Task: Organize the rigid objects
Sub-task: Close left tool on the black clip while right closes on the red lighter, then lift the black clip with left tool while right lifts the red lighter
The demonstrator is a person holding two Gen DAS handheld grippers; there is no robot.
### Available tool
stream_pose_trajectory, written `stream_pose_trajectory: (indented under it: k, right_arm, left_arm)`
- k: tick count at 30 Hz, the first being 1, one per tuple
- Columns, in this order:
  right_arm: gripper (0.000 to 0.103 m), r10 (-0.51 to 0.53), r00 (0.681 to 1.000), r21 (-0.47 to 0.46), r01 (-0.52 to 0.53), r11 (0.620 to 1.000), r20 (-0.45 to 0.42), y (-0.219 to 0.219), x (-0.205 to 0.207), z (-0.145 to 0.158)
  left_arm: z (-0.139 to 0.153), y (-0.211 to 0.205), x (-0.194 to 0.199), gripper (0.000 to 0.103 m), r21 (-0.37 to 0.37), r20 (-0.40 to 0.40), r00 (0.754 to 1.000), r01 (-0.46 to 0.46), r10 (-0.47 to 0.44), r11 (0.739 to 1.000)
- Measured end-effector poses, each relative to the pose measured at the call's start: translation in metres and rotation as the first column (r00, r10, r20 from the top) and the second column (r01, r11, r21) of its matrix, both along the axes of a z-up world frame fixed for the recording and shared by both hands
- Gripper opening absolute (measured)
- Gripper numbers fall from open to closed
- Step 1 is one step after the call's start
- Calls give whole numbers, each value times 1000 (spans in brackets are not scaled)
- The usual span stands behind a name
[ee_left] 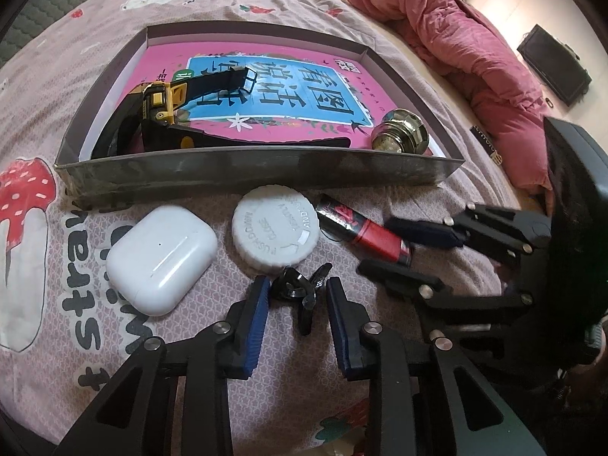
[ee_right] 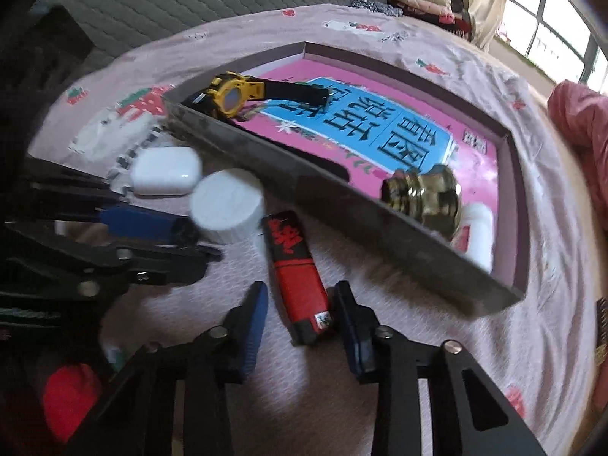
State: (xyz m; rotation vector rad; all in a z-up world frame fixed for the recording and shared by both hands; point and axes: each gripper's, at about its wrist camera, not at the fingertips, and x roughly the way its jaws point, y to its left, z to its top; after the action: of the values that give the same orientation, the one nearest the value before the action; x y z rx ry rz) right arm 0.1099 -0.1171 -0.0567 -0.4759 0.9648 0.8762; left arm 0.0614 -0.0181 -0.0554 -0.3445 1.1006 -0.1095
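The shallow grey cardboard tray (ee_left: 243,174) lies on the pink printed bedsheet (ee_left: 45,304). It holds a glossy pink book (ee_left: 304,114), a yellow-and-black plastic wristwatch (ee_left: 163,102) and a rounded brass door knob (ee_left: 402,131). Before the tray lie a smooth white earbud case (ee_left: 161,258), a ribbed white bottle cap (ee_left: 275,233) and a red-and-black rectangular lighter (ee_right: 300,281). The left claw (ee_left: 298,300) brackets a small black metal clip (ee_left: 300,288); contact cannot be told. The right claw (ee_right: 300,315) is narrowed around the lighter, one pad touching.

The bed (ee_left: 304,0) carried a shallow box (ee_left: 258,180), an earbud case (ee_left: 161,258), a white lid (ee_left: 273,231), a lighter (ee_left: 361,230) and a black clip (ee_left: 300,288)
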Motion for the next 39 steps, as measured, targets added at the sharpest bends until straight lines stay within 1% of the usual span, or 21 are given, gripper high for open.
stream_pose_trajectory:
  k: [7, 9, 14, 15, 17, 19, 23, 25, 28, 31, 35, 39]
  right_arm:
    - [36, -38, 999, 28, 38, 999, -6, 1, 0, -1]
    - [36, -39, 999, 26, 39, 999, 7, 4, -1, -3]
    - [35, -58, 998, 21, 57, 998, 6, 11, 3, -8]
    - [34, -65, 998, 20, 65, 998, 9, 12, 2, -8]
    - [24, -79, 997, 35, 78, 996, 10, 11, -2, -8]
    - [23, -103, 995, 52, 102, 993, 13, 8, -7, -8]
    - [23, -154, 987, 95, 157, 983, -35, -3, -7, -5]
    - [23, -164, 986, 97, 167, 981, -35, -6, -8, -4]
    - [23, -179, 983, 98, 182, 978, -38, -9, -10, -1]
    - [23, -193, 981, 100, 195, 976, -37, -13, -12, 1]
    - [23, -209, 977, 109, 213, 971, -46, -20, -13, 3]
    - [23, -219, 974, 121, 225, 967, -55, -24, -14, 5]
  left_arm:
    - [0, -1, 0, 31, 7, -2, 1000, 3, -3, 1000]
    - [0, -2, 0, 31, 16, -2, 1000, 7, -7, 1000]
    - [-1, -4, 1, 31, 31, -4, 1000, 12, -11, 999]
    - [-1, -4, 1, 31, 31, -5, 1000, 12, -12, 999]
    - [-1, -6, 1, 30, 41, -2, 1000, 17, -17, 999]
    - [-1, -8, 0, 28, 53, 2, 1000, 24, -24, 998]
    - [-2, -9, 0, 27, 63, 7, 1000, 24, -25, 998]
    - [-1, -8, -1, 26, 68, 9, 1000, 25, -26, 997]
    - [0, -13, -2, 26, 99, 12, 999, 42, -43, 994]
    - [2, -12, -4, 26, 88, 16, 999, 42, -43, 995]
    - [4, -8, -8, 26, 48, 21, 999, 34, -35, 998]
    - [7, -7, -14, 26, 34, 26, 999, 31, -32, 999]
